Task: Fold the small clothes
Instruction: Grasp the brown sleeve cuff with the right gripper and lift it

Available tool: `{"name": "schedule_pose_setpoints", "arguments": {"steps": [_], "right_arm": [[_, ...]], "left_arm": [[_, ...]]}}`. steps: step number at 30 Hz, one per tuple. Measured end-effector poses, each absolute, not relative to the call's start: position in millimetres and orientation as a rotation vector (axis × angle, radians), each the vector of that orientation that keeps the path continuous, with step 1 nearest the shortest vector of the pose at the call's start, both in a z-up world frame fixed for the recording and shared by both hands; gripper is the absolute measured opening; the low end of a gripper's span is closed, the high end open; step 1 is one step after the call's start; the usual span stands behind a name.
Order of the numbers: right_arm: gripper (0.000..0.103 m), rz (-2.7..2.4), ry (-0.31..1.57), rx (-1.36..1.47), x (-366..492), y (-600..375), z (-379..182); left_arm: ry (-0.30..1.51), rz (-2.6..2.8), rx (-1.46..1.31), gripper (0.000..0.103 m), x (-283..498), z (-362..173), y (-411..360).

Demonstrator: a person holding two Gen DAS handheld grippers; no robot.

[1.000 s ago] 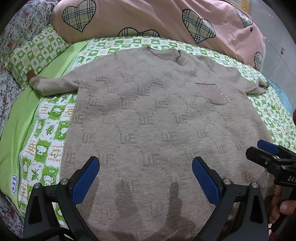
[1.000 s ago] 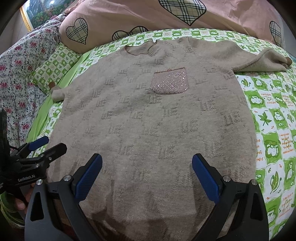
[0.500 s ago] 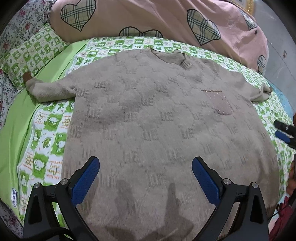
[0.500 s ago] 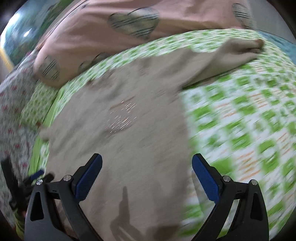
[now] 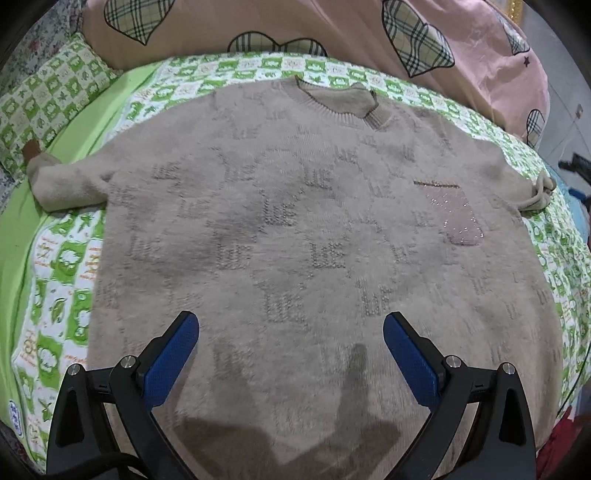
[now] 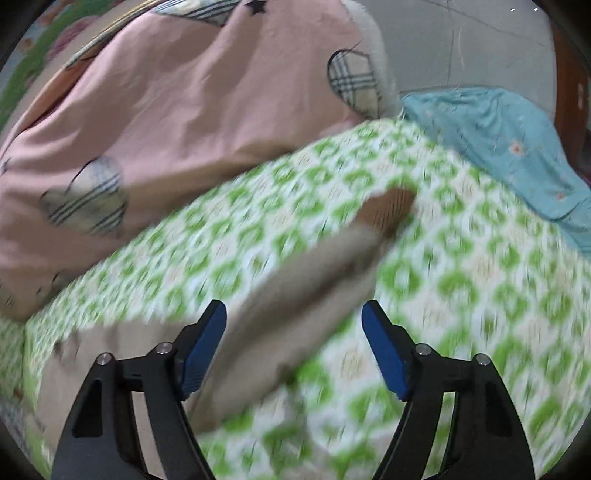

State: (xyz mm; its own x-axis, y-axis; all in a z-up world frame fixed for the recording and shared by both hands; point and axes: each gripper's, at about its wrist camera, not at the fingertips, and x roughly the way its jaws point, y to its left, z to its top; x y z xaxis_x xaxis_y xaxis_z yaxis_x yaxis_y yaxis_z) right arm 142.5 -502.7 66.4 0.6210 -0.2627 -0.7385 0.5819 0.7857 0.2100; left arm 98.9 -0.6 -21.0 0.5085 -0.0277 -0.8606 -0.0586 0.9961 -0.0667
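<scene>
The sweater lies flat mid-frame on the bed; right gripper has swung from hem to sleeve, fingers spread; left gripper spread, empty; sleeve-fold likely next.

A: What fills the upper part of the left wrist view?

B: A pink quilt printed with plaid hearts, bunched along the far side of the bed. At the upper left lies a green-and-white checked pillow, with flowered cloth in the far corner.

A: And the bed's cover?

B: A green-and-white patterned sheet, with a plain lime strip along the left edge.

A: The right wrist view?

B: Blurred. A pale grey wall at the upper right, and a light blue flowered cloth below it.
</scene>
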Motion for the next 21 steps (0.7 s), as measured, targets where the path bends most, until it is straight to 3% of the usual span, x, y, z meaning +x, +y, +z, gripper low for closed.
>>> {"name": "schedule_pose_setpoints", "arguments": {"steps": [6,8,9,10,12,21], "right_arm": [[0.073,-0.576,0.867,0.572,193.8,-556.9,29.0],[0.051,-0.595,0.899,0.59,202.4,-567.3,12.5],[0.026,-0.589,0.9,0.601,202.2,-572.0,9.1],[0.018,-0.586,0.898,0.609,202.0,-573.8,5.8],[0.012,-0.563,0.863,0.594,198.2,-570.7,9.6],[0.01,-0.184,0.733,0.523,190.0,-450.7,57.9]], "left_arm": [[1.073,0.042,-0.098,0.1,115.3,-36.6,2.0],[1.067,0.043,-0.107,0.1,121.8,-39.6,1.6],[1.064,0.042,-0.109,0.1,124.2,-40.0,1.1],[1.064,0.042,-0.107,0.1,126.2,-40.4,0.9],[1.063,0.041,-0.106,0.1,128.1,-40.6,0.2],[1.007,0.001,-0.194,0.1,128.3,-17.2,9.3]]}}
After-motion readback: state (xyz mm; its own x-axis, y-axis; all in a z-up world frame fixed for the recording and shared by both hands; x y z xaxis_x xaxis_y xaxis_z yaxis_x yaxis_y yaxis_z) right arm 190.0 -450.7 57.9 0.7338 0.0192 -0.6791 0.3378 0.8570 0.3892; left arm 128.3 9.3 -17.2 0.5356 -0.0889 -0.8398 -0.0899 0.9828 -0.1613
